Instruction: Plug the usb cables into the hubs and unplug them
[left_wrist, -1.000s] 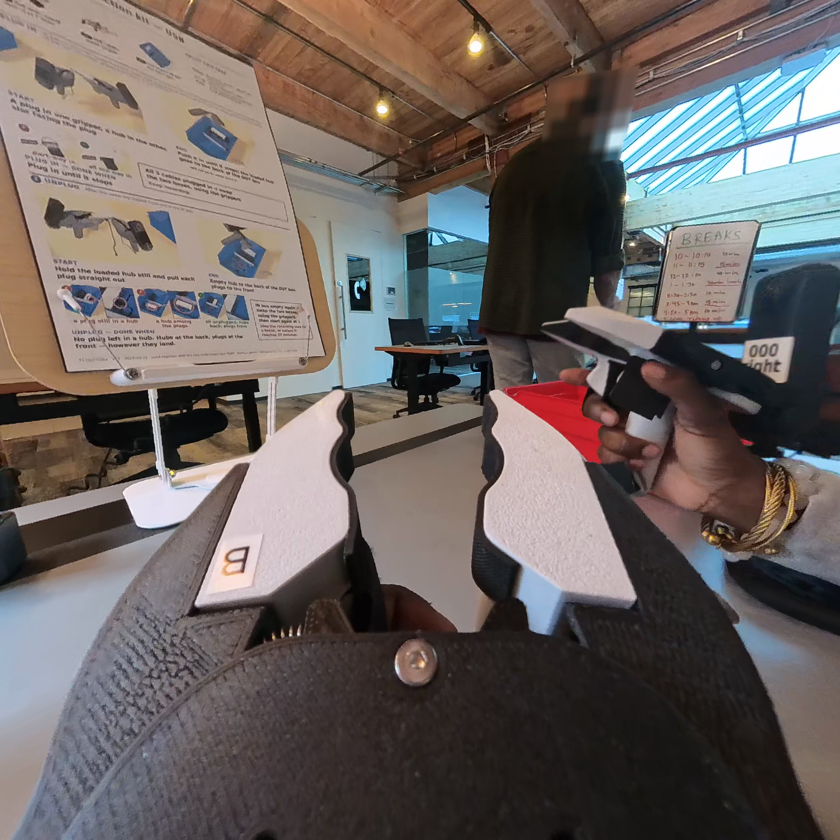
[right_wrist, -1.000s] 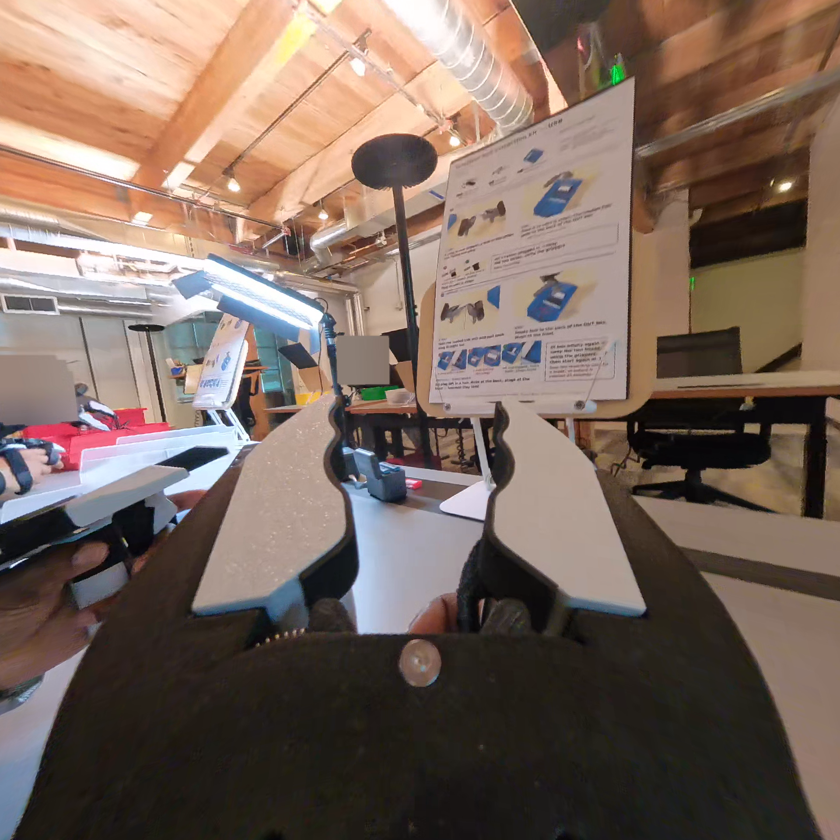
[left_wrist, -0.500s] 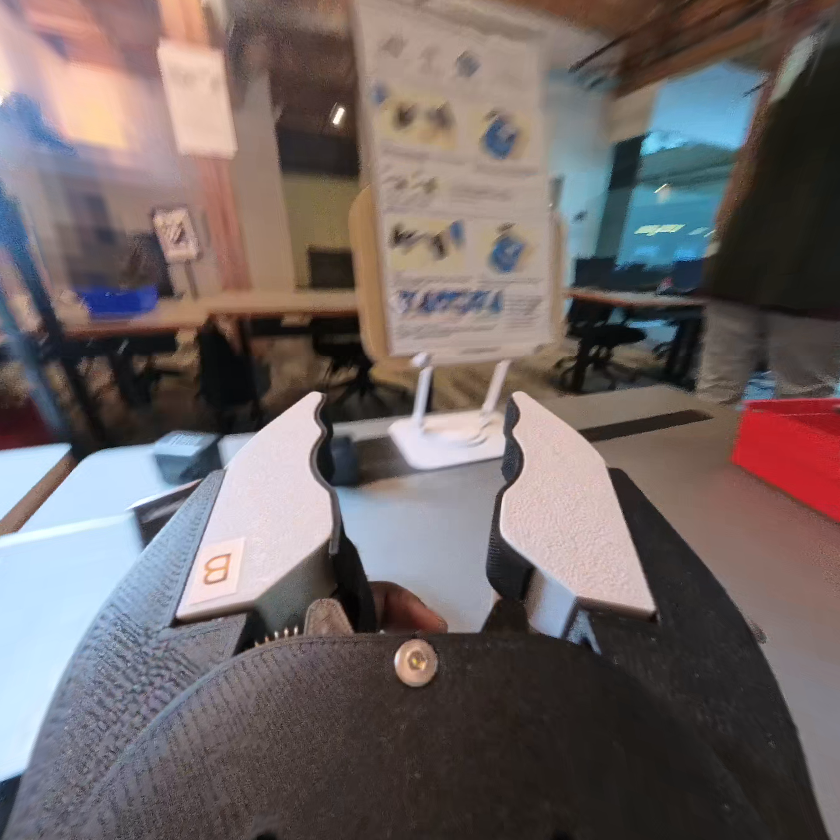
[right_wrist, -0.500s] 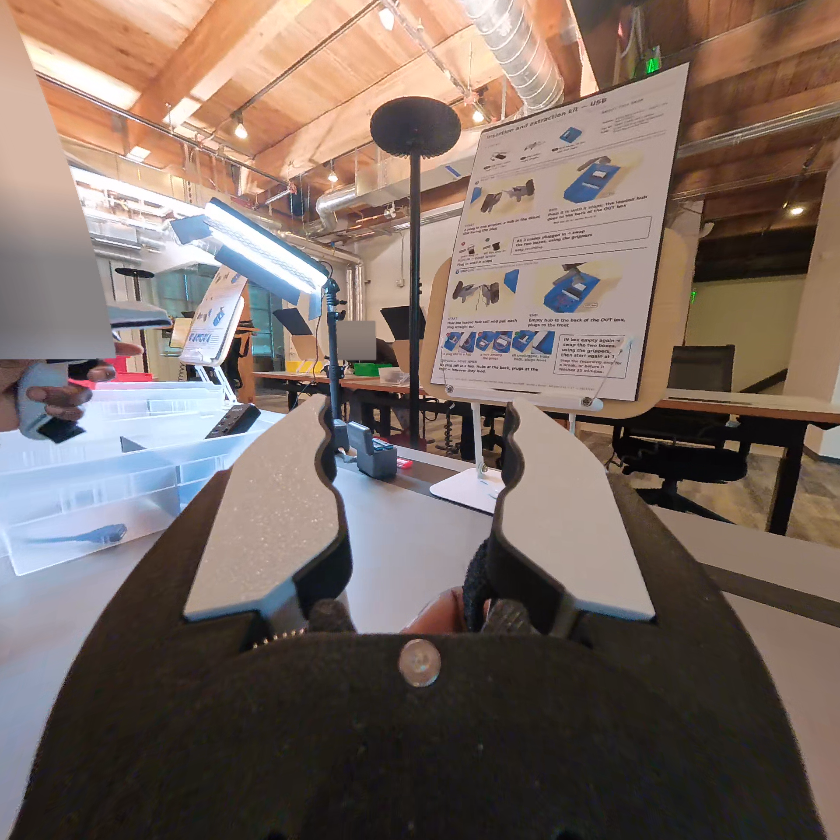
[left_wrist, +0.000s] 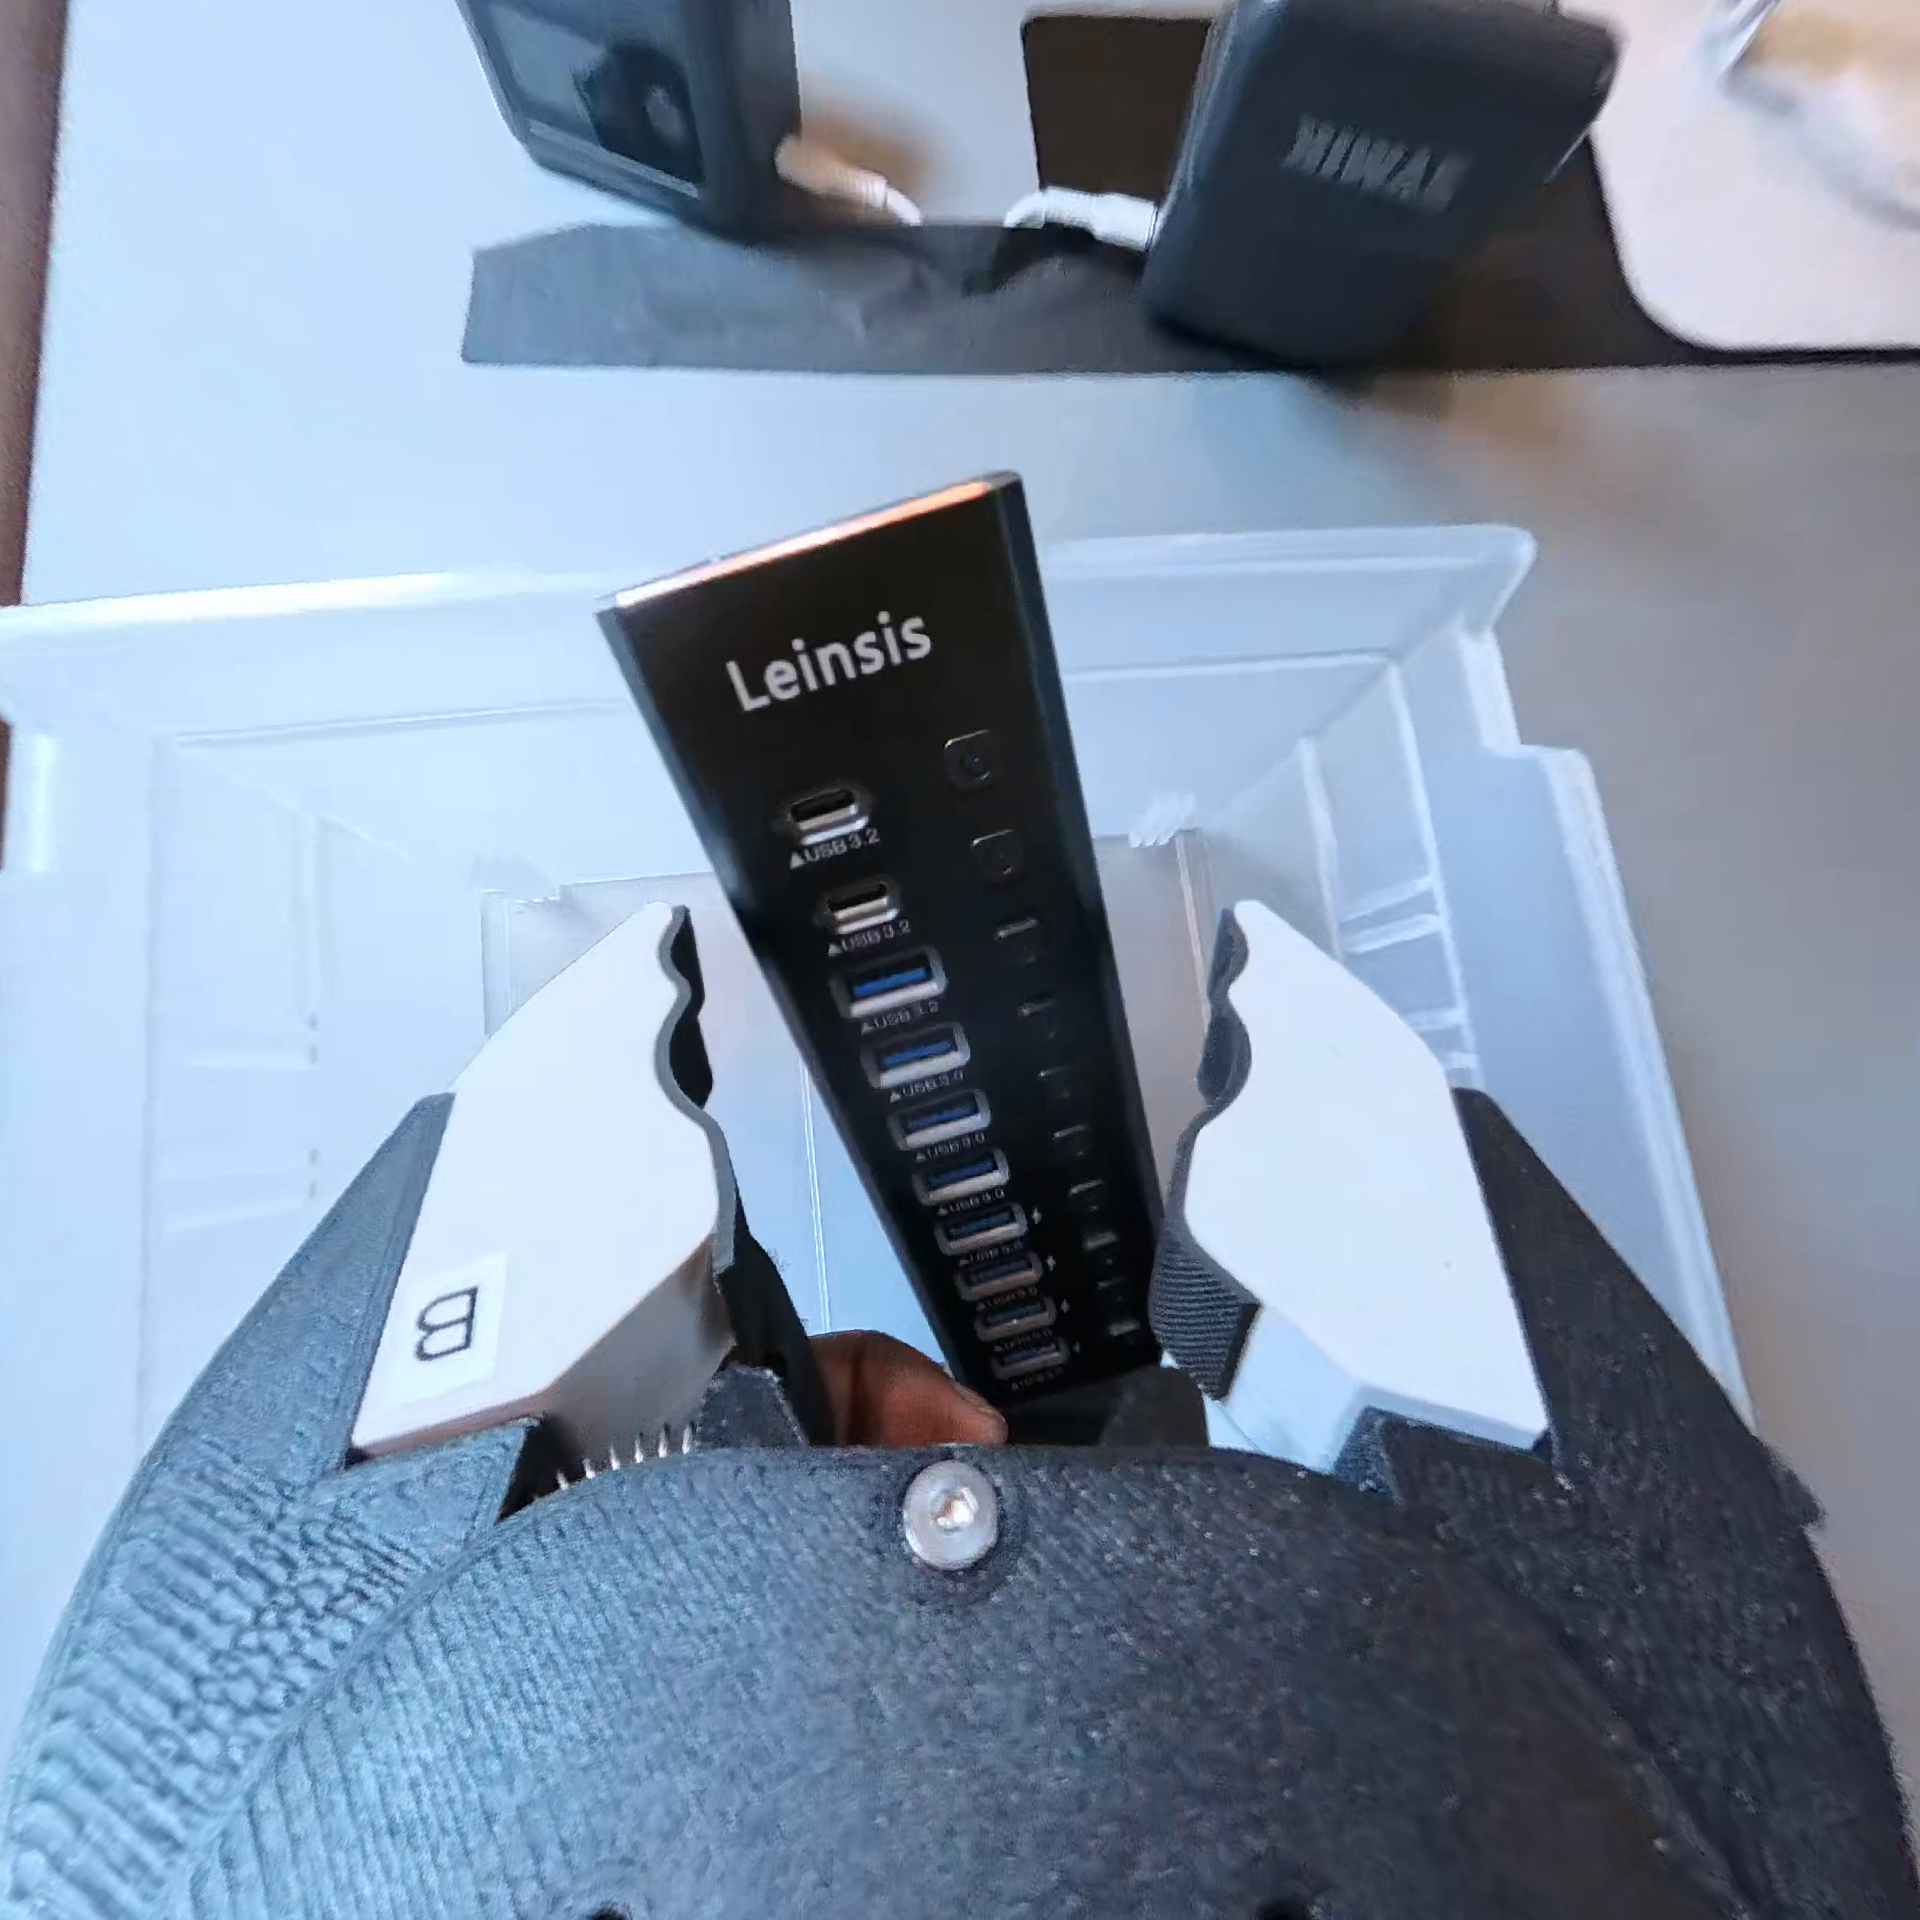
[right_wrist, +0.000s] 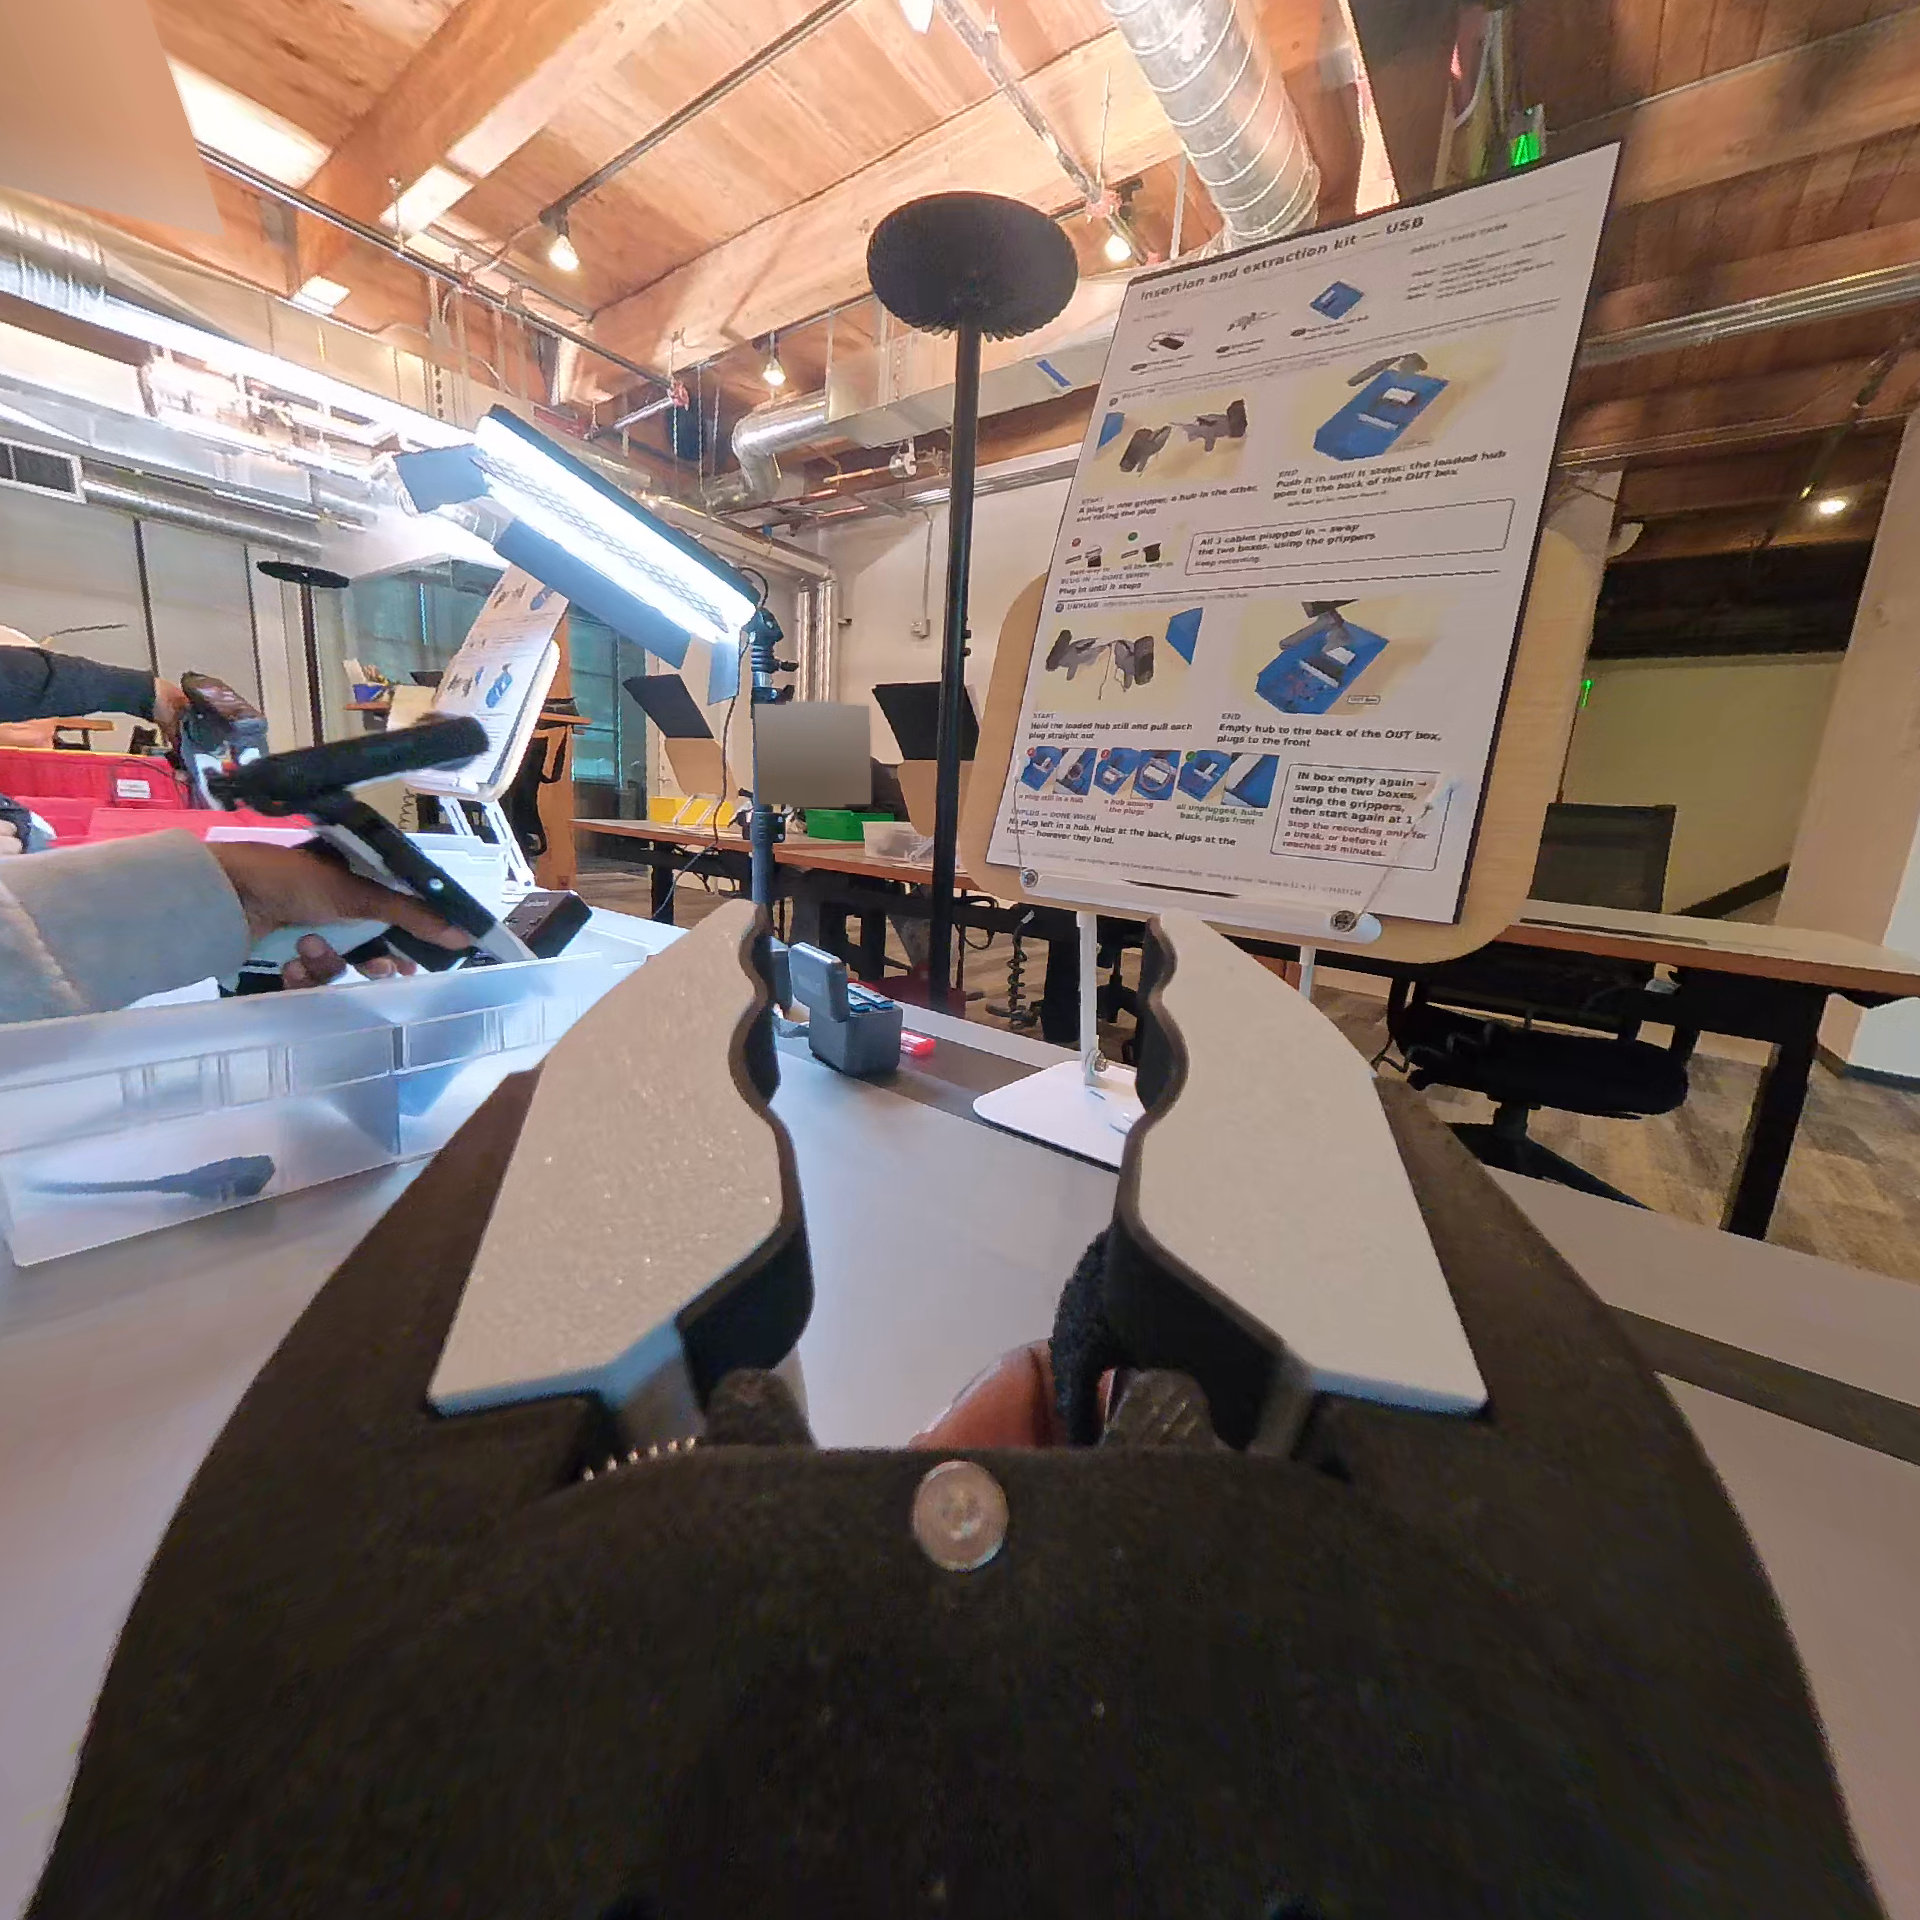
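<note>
We see a glossy black hub (left_wrist: 925, 935) over a frosted, translucent plastic bin (left_wrist: 1351, 665) on a smooth matt bench (left_wrist: 312, 416). Our left gripper (left_wrist: 951, 1029) has grainy white fingers (left_wrist: 582, 1122) and rough black plastic body.

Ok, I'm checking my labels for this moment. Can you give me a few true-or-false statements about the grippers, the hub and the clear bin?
1. The left gripper is open, with the black hub between its fingers. True.
2. The right gripper is shut on a USB cable. False: it is open and empty, above the table.
3. A dark cable lies in the clear bin. True.
4. Every port on the hub has a plug in it. False: the ports that show are all empty.
5. The hub lies flat on the bare table. False: it stands tilted inside the clear bin.
</note>
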